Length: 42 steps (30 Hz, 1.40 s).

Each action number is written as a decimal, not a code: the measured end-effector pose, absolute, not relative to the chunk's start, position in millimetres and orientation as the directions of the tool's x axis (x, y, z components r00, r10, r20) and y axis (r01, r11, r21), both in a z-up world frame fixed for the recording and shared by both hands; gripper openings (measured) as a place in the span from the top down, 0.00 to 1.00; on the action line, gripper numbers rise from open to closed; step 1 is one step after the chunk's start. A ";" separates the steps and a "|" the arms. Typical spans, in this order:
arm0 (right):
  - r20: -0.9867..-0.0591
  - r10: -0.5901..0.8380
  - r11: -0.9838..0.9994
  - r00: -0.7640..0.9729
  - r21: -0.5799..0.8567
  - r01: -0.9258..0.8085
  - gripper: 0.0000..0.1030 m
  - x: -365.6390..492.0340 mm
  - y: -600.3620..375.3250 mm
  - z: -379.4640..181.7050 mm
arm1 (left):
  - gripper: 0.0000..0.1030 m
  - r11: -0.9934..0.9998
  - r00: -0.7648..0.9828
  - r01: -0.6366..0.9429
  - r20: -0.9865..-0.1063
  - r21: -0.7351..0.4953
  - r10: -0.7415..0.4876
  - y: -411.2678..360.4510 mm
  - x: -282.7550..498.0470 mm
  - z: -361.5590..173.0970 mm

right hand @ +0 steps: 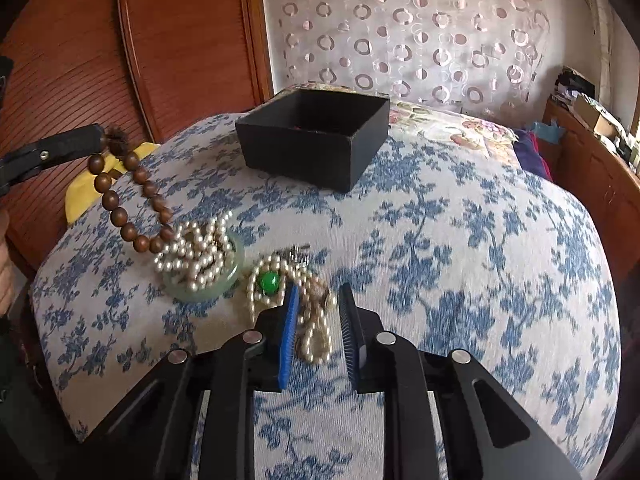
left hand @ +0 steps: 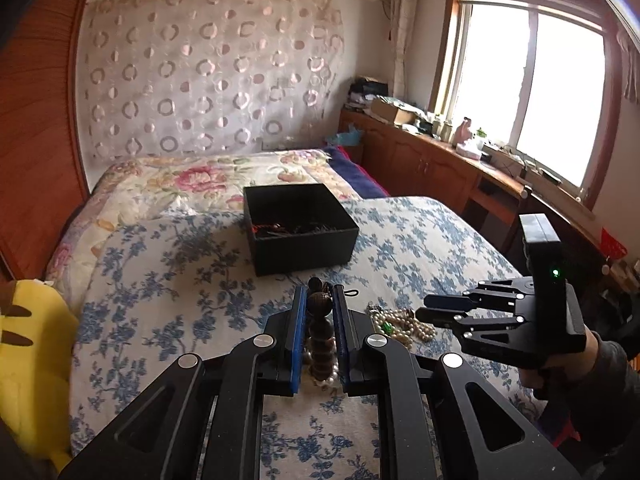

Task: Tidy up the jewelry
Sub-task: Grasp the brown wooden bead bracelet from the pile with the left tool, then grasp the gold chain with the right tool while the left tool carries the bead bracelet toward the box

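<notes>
Hanging from the left gripper, whose jaws are clamped on it, a brown wooden bead bracelet dangles above the blue-flowered bedspread. Right of it, the right gripper straddles a pearl necklace with a green bead, pads not touching. More pearls fill a jade bangle. Farther off sits 1 black box.

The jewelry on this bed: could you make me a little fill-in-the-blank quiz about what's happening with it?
1. The left gripper is shut on a bracelet of brown ____ beads.
2. The black box has no lid and stands ____.
3. A heap of pearls lies in a pale ____ ring.
4. The right gripper straddles a pearl ____.

Missing: wooden; open; green; necklace
</notes>
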State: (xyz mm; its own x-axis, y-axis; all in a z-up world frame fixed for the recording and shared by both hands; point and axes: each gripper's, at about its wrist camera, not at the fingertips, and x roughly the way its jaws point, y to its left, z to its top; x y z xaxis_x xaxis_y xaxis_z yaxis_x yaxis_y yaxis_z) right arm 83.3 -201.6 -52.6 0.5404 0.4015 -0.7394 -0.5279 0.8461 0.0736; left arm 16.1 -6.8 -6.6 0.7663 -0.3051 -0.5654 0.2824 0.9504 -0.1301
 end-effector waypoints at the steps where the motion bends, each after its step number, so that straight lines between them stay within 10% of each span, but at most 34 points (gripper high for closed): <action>1: -0.740 0.402 0.844 0.540 0.070 -0.532 0.79 85.5 -199.9 -51.7 | 0.88 0.952 0.770 0.278 -0.563 -0.129 -0.301 -5.3 15.5 -5.5; 24: -0.784 0.384 0.836 0.488 0.072 -0.544 0.90 104.3 -192.0 -69.5 | 0.88 0.959 0.774 0.255 -0.568 -0.124 -0.279 3.6 16.9 -8.4; 42: -0.590 0.436 0.831 0.679 -0.025 -0.555 0.90 85.4 -206.6 64.5 | 0.88 0.957 0.820 0.279 -0.500 -0.075 -0.278 1.1 34.6 31.6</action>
